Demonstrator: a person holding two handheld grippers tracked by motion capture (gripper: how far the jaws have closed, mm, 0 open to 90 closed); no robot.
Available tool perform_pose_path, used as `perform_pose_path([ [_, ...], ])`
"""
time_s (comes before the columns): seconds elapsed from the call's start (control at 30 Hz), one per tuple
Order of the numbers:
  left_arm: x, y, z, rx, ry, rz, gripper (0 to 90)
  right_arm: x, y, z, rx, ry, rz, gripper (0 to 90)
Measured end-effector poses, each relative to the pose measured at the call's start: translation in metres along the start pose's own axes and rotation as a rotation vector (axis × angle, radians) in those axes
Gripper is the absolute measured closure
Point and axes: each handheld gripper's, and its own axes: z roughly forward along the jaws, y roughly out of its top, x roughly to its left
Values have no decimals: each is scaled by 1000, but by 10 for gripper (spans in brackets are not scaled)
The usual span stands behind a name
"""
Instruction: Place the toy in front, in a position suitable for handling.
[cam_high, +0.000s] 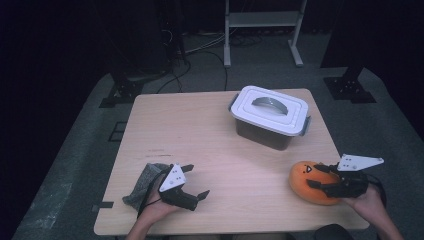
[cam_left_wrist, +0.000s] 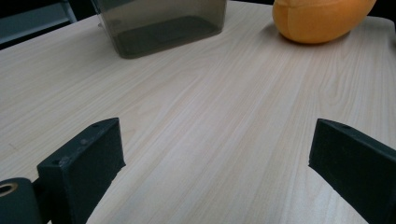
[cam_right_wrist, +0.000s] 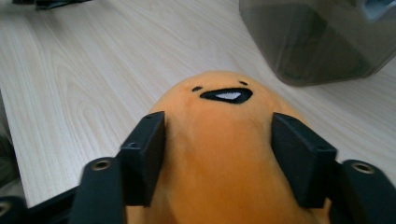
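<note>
Near the wooden table's (cam_high: 210, 135) right edge, the right gripper (cam_right_wrist: 217, 154) was clenched around the orange plush toy (cam_high: 312, 184); the left gripper (cam_high: 192, 182) stood released, far away.

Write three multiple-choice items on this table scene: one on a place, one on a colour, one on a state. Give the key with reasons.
1. Where does the round orange plush toy lie?
A. inside the box
B. on the wooden table's near right part
C. on the floor

2. What colour is the plastic storage box's lid?
A. white
B. red
C. black

3. How are the left tongs?
A. shut on the toy
B. shut on a cloth
C. open, nothing between

Key: 1 B, the high view shows it by the right tongs, which flank it. 2 A, the lid looks white. 3 C, bare table shows between the jaws.
</note>
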Motion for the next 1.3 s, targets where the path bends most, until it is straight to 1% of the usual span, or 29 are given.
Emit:
perform_pose_path([
  [0.1,0,0,0,0,1,-2,21,3,-6,1,-13,-1,-6,457],
  [0.2,0,0,-1,-1,2,-1,21,5,-9,2,-16,-5,-2,521],
  [0.27,0,0,-1,0,3,2,21,6,-10,2,-19,-7,-16,547],
  [0.43,2,-1,-3,-3,8,-5,21,9,-11,1,-34,-9,-17,614],
  [0.53,3,-1,-3,-4,8,-7,21,9,-11,0,-40,-11,-6,629],
  [0.6,3,-1,-3,-4,8,-7,21,8,-11,-2,-48,-5,13,642],
  [0.67,3,-1,-3,-2,9,-5,21,8,-10,-4,-51,-8,14,649],
  [0.77,4,-1,-4,-4,10,-9,21,7,-7,-9,-65,-5,23,662],
  [0.83,5,-1,-5,-9,11,-15,21,7,-5,-12,-64,2,27,666],
  [0.87,6,-1,-5,-11,11,-17,21,7,-4,-13,-63,0,19,667],
  [0.93,6,-2,-6,-12,15,-18,21,9,0,-14,-63,11,15,667],
  [1.03,7,-1,-7,-12,16,-18,21,14,9,-14,-86,36,4,667],
  [1.13,8,-1,-9,-14,18,-20,21,20,24,-12,-117,68,-21,667],
  [1.2,8,-1,-10,-25,11,-20,21,26,36,-8,-132,96,-44,667],
  [1.23,8,-1,-11,-26,8,-18,21,33,50,-1,-136,121,-79,666],
  [1.27,9,-1,-11,-31,6,-20,21,33,50,-1,-136,121,-79,666],
  [1.3,9,-1,-12,-36,5,-23,21,36,56,3,-141,136,-95,666],
])
